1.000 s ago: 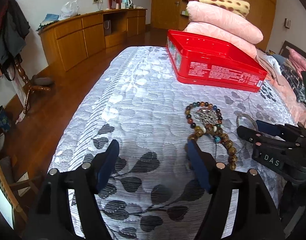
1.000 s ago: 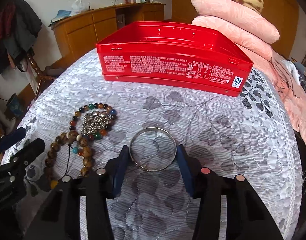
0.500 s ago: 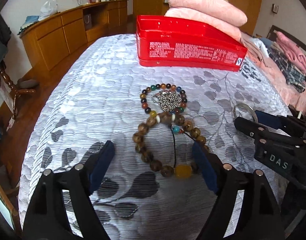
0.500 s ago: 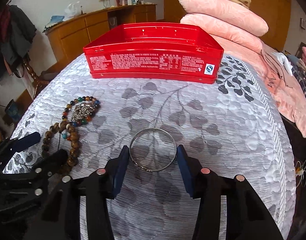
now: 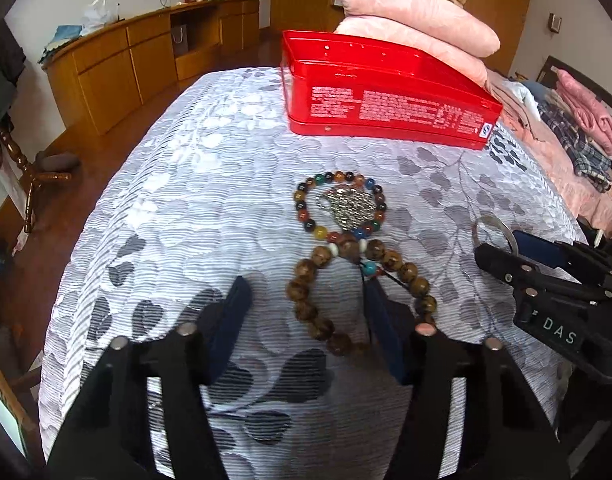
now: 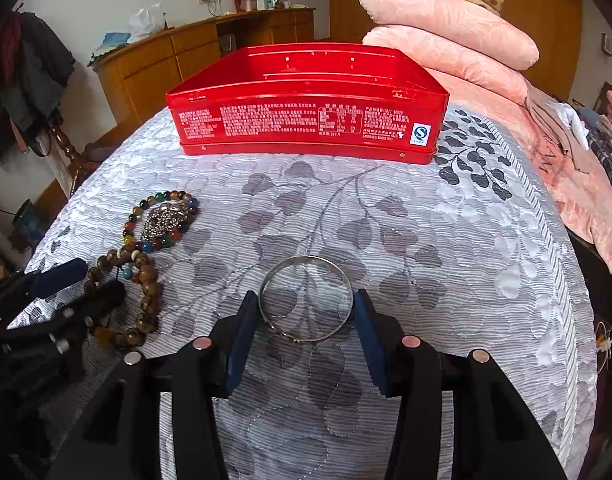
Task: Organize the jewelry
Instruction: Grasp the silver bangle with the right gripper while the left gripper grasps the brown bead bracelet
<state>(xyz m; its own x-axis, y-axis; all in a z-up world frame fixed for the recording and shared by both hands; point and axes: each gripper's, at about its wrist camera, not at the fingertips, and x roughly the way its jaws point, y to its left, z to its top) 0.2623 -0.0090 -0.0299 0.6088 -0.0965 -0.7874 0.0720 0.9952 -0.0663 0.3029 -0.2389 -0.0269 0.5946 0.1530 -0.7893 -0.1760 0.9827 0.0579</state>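
R tool (image 6: 306, 312) is clenched on the silver bangle (image 6: 306, 298), one blue pad on each side of the ring, which sits low over the bed cover (image 6: 445, 260); can't tell if the ring touches the fabric. In the L view the same bangle (image 5: 493, 230) pokes out past the R tool (image 5: 517, 256).

L tool (image 5: 306, 300) is released, fingers spread wide, low over the bed. Its R finger (image 5: 379, 320) lies across the brown bead bracelet (image 5: 357, 292), w/ part of the loop btwn the fingers and part outside; L finger (image 5: 230, 316) is on bare cover.

Just beyond, touching the brown loop, is a multicolor bead bracelet (image 5: 339, 204) w/ a silver chain piece (image 5: 347, 208) piled inside it.

Red tin box (image 6: 306, 120), open on top, stands farther back on the bed, well apart from the beads. Stacked pink pillows (image 6: 445, 48) behind it, R side.
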